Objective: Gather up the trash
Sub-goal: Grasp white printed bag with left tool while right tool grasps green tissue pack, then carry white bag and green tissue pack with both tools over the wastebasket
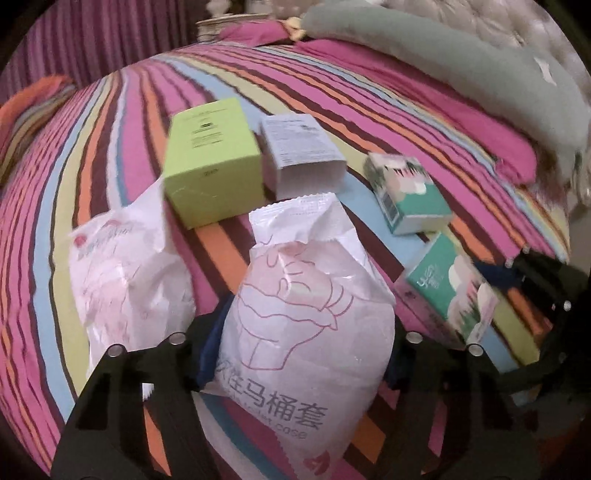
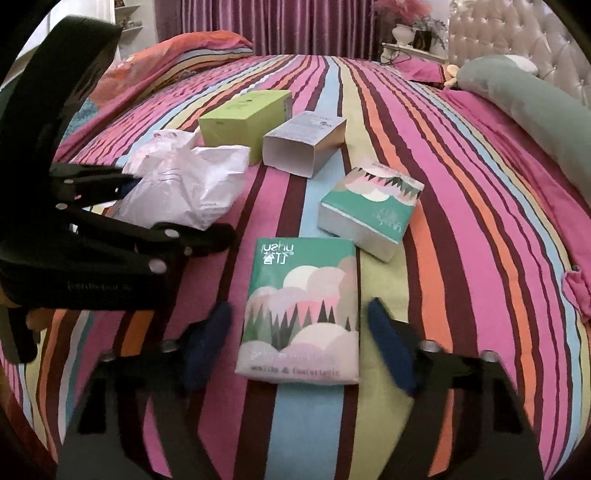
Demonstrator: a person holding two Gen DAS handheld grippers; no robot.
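Observation:
On the striped bed lie two white plastic packets, a lime-green box [image 1: 212,170], an open grey carton [image 1: 303,151] and two green tissue packs. My left gripper [image 1: 299,350] is open, its fingers either side of the near white packet [image 1: 306,325], apart from its sides. The second white packet [image 1: 125,269] lies to its left. My right gripper [image 2: 299,339] is open, its blue pads [image 2: 207,343] flanking the near tissue pack [image 2: 303,306] without touching. The other tissue pack [image 2: 369,210] lies beyond it. The left gripper also shows in the right wrist view [image 2: 173,210], around the white packet [image 2: 184,184].
The striped bedspread [image 2: 461,221] covers the whole bed. A grey-green bolster pillow [image 2: 535,107] and a tufted headboard [image 2: 517,40] are at the right. Purple curtains [image 2: 266,26] hang behind. A folded quilt [image 2: 177,55] lies at the far left.

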